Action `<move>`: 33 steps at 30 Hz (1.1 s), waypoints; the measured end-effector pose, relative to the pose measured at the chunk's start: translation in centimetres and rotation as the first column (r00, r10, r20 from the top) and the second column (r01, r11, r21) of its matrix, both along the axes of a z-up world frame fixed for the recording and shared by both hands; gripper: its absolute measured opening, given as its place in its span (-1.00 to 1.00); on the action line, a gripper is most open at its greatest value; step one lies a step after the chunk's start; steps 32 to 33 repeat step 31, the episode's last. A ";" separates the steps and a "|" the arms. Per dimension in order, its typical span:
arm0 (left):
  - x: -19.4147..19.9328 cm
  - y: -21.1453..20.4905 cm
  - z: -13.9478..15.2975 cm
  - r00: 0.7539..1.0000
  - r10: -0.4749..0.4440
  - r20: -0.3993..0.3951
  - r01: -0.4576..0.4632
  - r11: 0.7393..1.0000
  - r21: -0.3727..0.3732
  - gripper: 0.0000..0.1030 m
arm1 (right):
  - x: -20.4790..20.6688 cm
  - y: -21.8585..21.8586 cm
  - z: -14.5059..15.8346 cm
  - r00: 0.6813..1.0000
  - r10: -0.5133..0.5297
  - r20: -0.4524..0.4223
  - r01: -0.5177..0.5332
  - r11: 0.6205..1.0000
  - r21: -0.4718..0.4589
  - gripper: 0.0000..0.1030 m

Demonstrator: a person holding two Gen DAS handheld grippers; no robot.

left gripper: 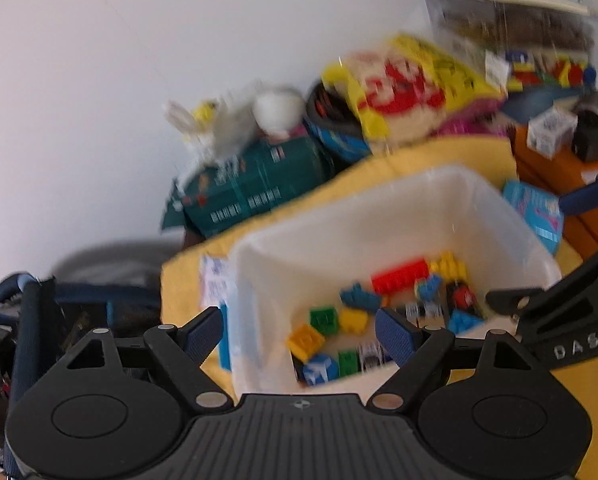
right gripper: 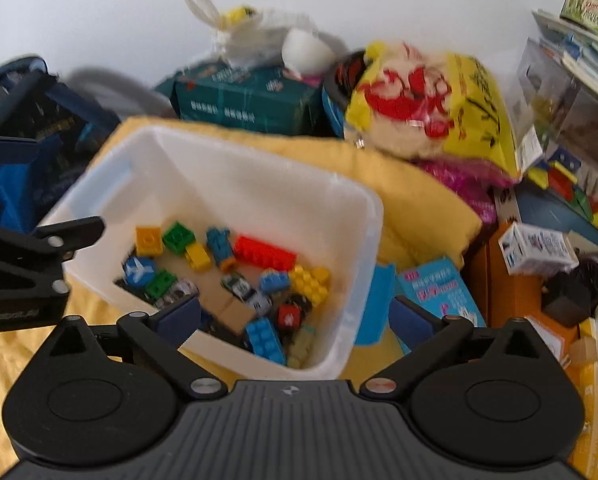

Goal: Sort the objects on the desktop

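A translucent white bin [left gripper: 339, 216] [right gripper: 227, 168] stands on a yellow cloth [left gripper: 419, 156] [right gripper: 411, 200]. Inside lie several toy bricks, among them a long red brick [left gripper: 399, 276] [right gripper: 265, 254], a green brick [left gripper: 323, 319] [right gripper: 178, 237], a yellow brick [left gripper: 353, 320] [right gripper: 198, 256] and small toy cars [right gripper: 241, 288]. My left gripper [left gripper: 301, 334] hovers over the bin's near edge, open, nothing between its fingers. My right gripper [right gripper: 295, 318] hangs over the bin's near right corner, open and empty. Each gripper shows at the side of the other's view.
Behind the bin sit a dark green box [left gripper: 251, 188] [right gripper: 243, 100], a white plastic bag [right gripper: 251, 32] and a yellow and red bag [left gripper: 411, 88] [right gripper: 431, 108]. A light blue booklet [right gripper: 439, 288] lies right of the bin. A dark blue bag [right gripper: 27, 140] stands left.
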State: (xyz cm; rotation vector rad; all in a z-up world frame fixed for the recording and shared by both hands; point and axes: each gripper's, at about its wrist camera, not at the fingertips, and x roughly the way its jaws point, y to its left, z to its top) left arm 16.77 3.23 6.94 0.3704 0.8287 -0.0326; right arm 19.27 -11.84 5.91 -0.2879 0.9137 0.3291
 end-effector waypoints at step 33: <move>3.3 0.4 -0.9 0.990 0.071 -0.121 -0.068 0.997 0.027 0.67 | 1.6 0.9 -0.3 0.994 -0.019 -0.103 0.016 1.000 -0.025 1.00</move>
